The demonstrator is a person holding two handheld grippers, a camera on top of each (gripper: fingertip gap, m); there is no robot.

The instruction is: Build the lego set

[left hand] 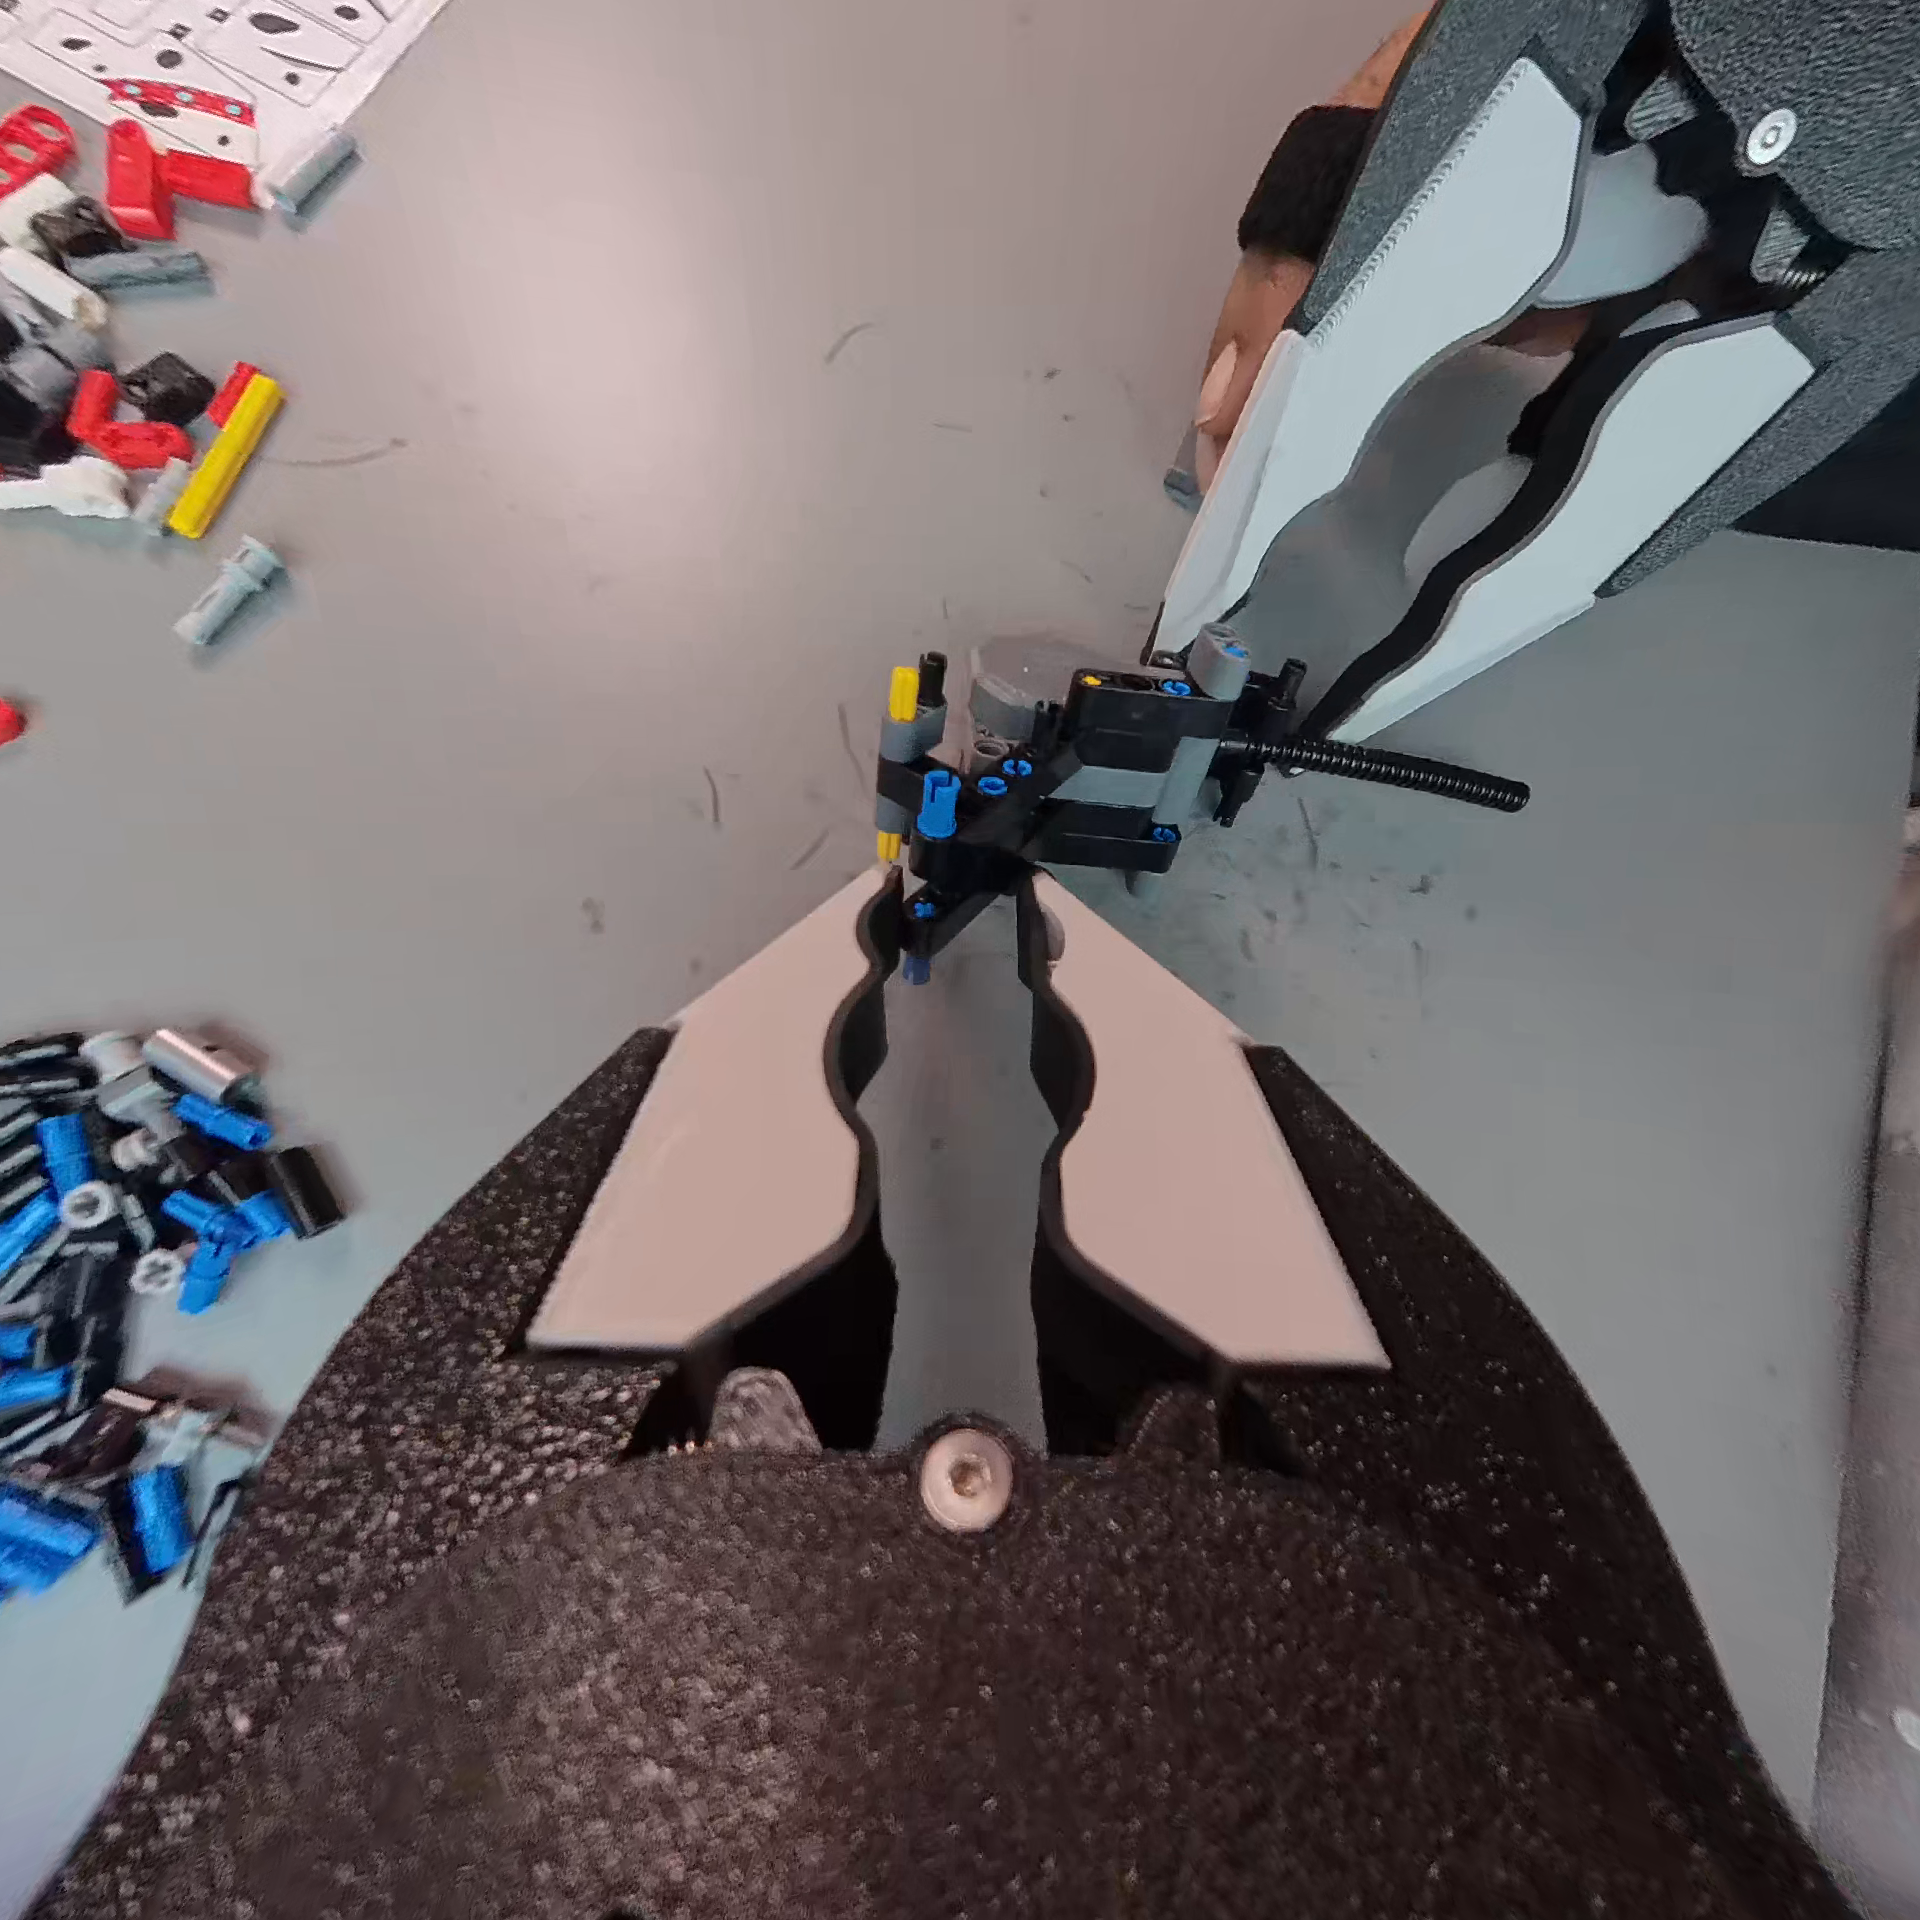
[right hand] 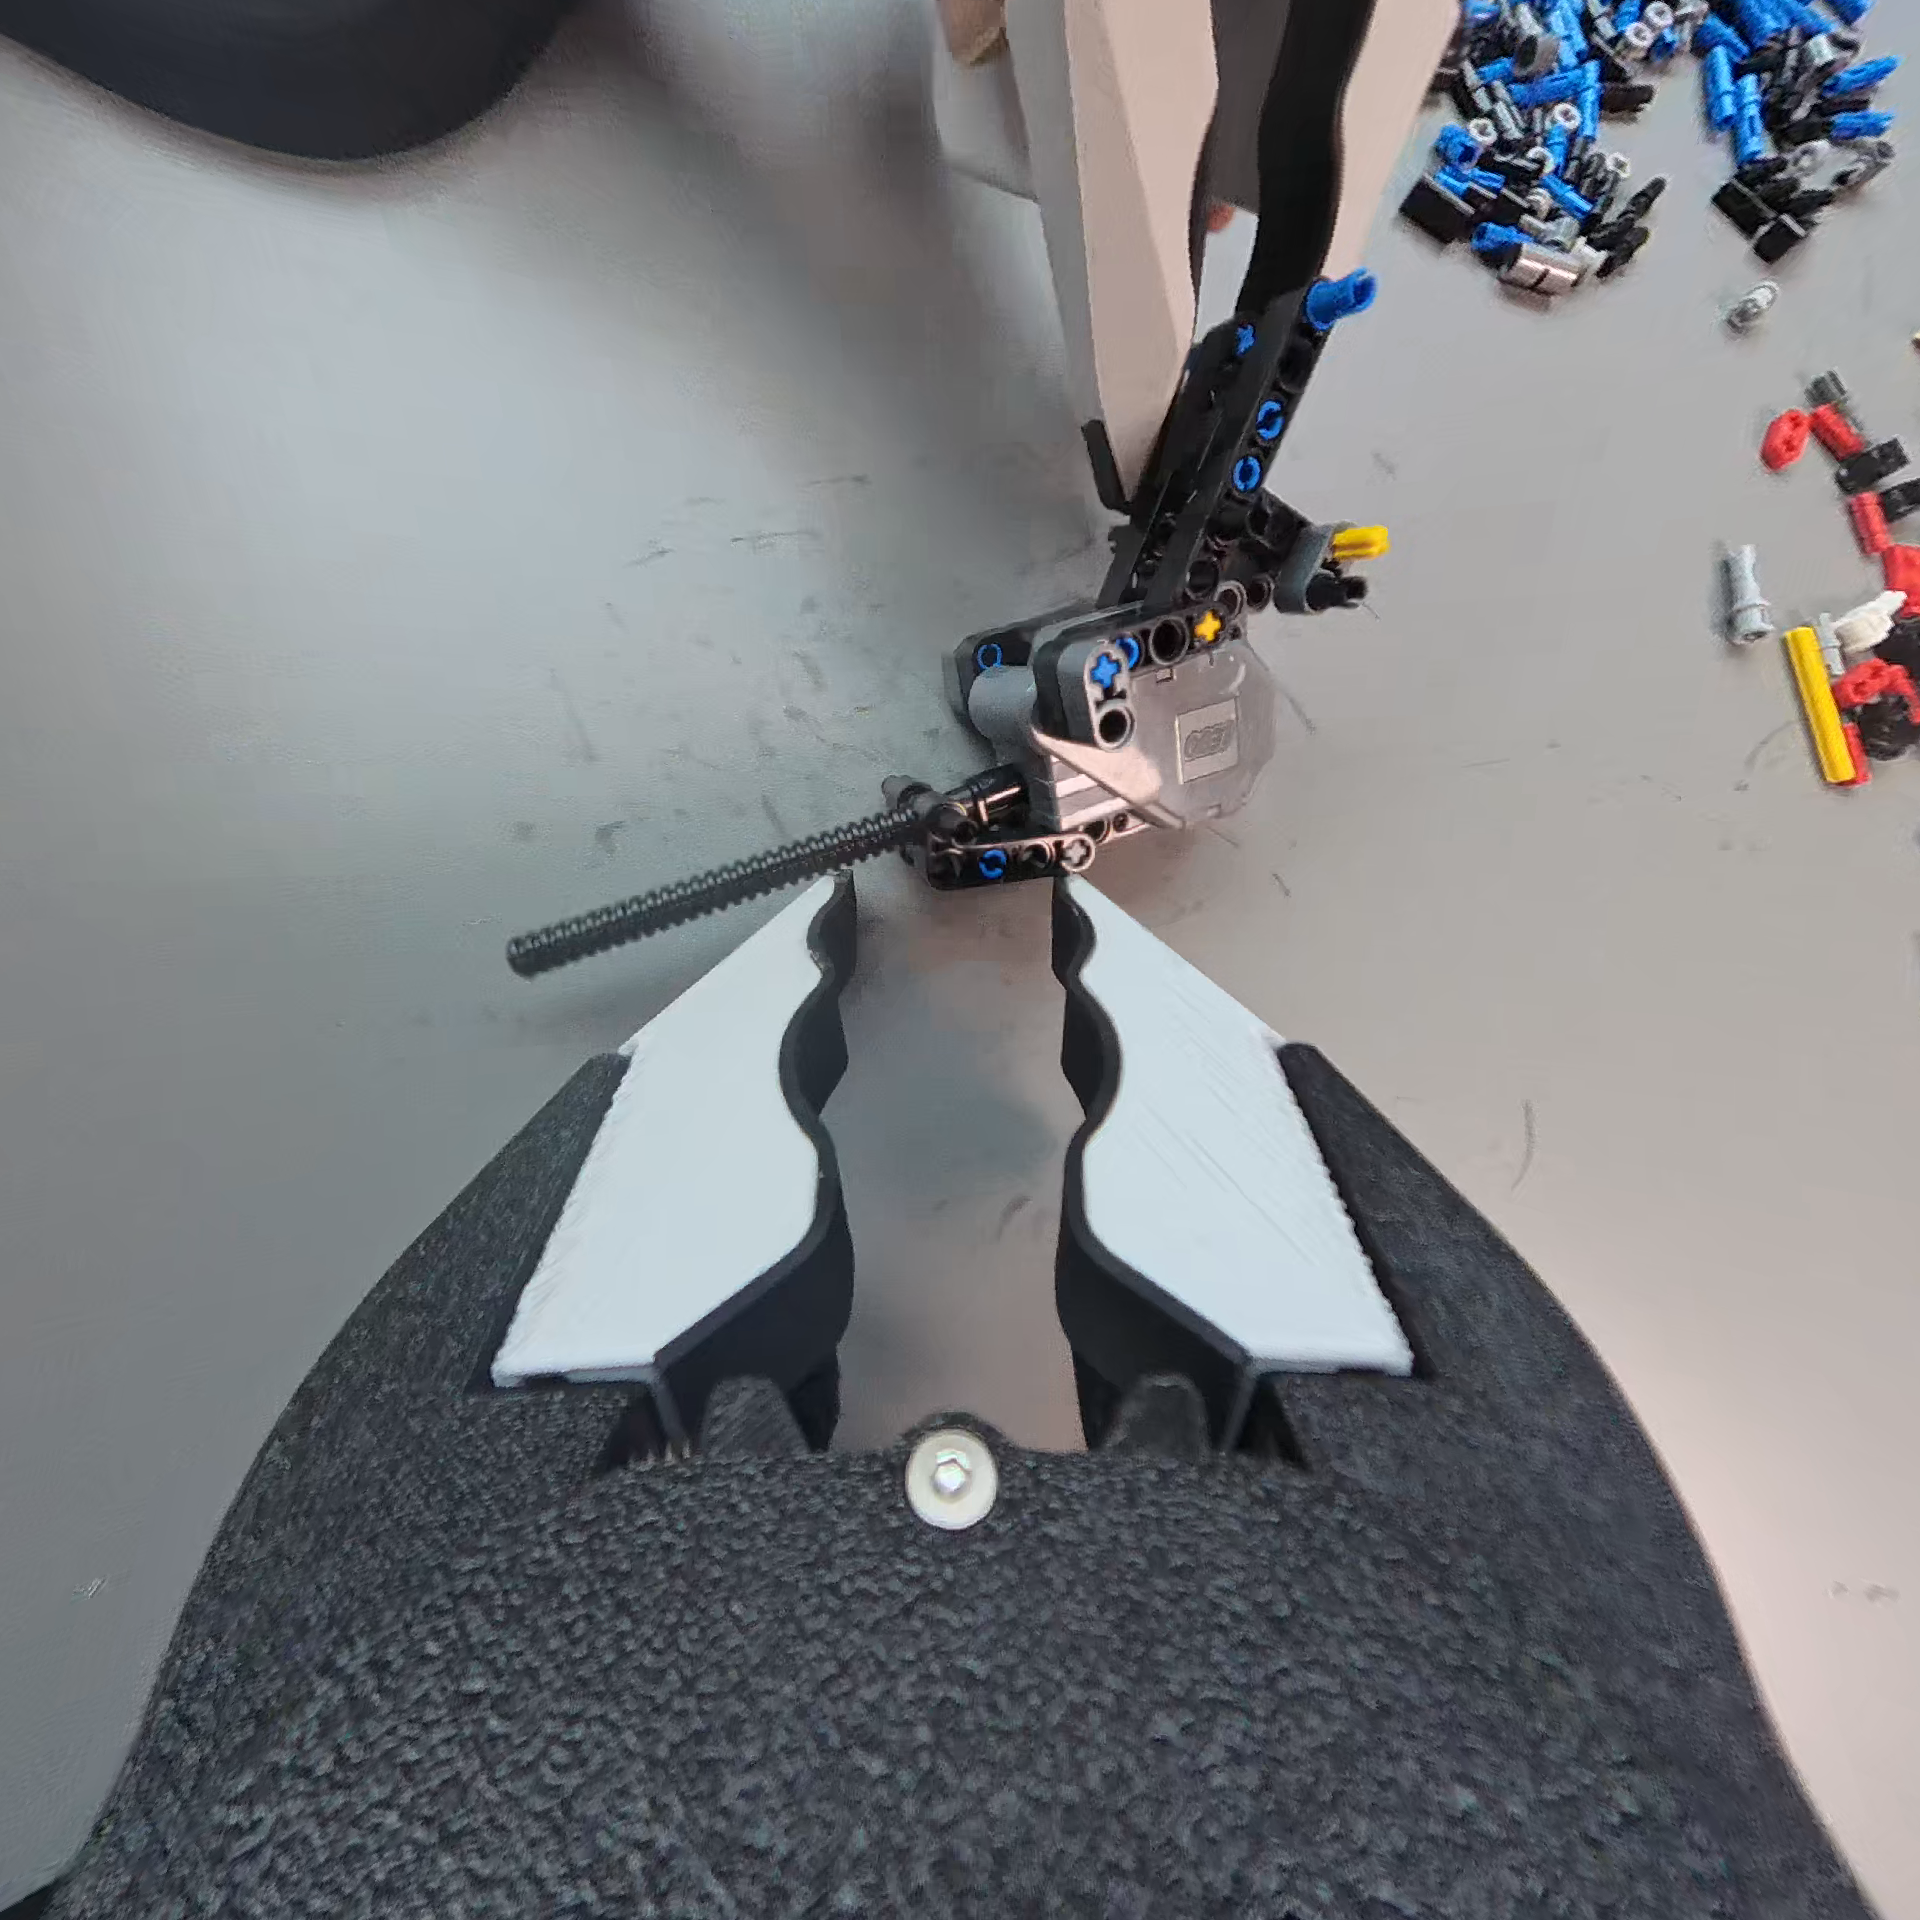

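A partly built lego assembly (left hand: 1101,748) of black beams, grey blocks and blue and yellow pins stands on the grey table, with a black ribbed rod (left hand: 1392,769) sticking out of one side. My left gripper (left hand: 961,894) is shut on the end of its long black beam. In the right wrist view the assembly (right hand: 1143,717) shows a grey box-shaped part, and the left gripper (right hand: 1205,384) comes in from above. My right gripper (right hand: 953,888) is open, its tips just short of the short black beam beside the rod (right hand: 707,894). It also shows in the left wrist view (left hand: 1247,686).
A pile of blue, black and grey pins (left hand: 125,1247) (right hand: 1662,114) lies to my left. Red, white, black and yellow pieces (left hand: 125,416) (right hand: 1860,644) and a printed sheet (left hand: 208,52) lie farther off. A loose grey pin (left hand: 229,587) lies apart. A hand (left hand: 1247,343) is behind the right gripper. One gripper's finger ends stand about 8 cm off the other's.
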